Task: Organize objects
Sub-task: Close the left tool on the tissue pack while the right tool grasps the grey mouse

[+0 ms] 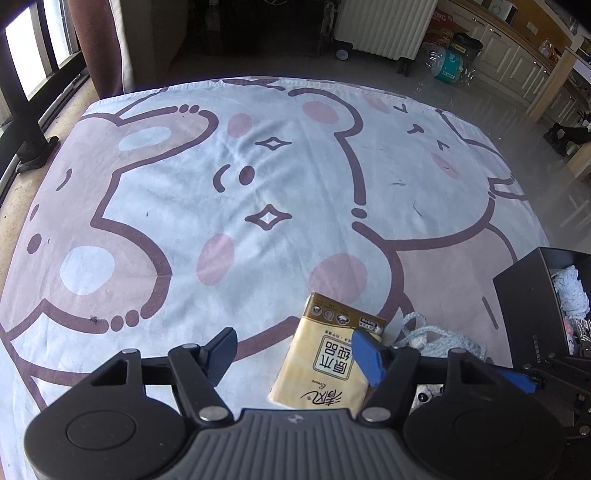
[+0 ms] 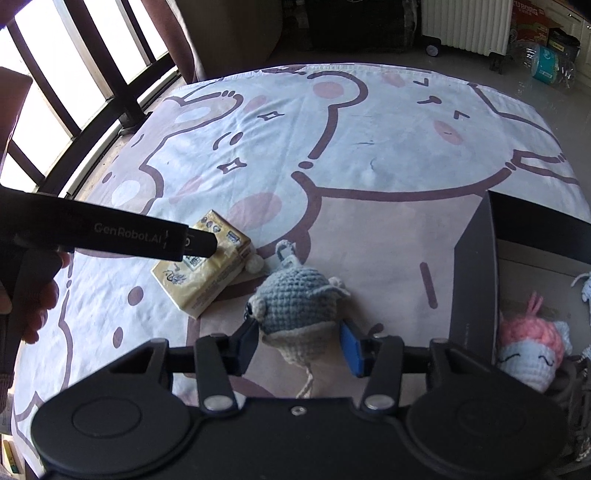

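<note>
A yellow tissue pack (image 1: 325, 365) lies on the cartoon blanket (image 1: 221, 184). My left gripper (image 1: 295, 350) hangs over it, open; the blue-padded finger sits above the pack's right edge and the other finger stands clear of its left side. In the right wrist view the pack (image 2: 207, 280) shows beneath the left gripper's black body. Just right of the pack lies a grey and beige crochet toy (image 2: 295, 299). My right gripper (image 2: 299, 341) is shut on its lower half, one pad on each side. The toy's string hangs below.
A black box (image 2: 472, 280) stands open at the right edge of the blanket, with a pink and white crochet doll (image 2: 524, 350) and other knitted pieces inside. A person's hand (image 2: 33, 306) holds the left gripper. Window bars (image 2: 74, 74) run along the far left, a radiator (image 2: 465, 26) behind.
</note>
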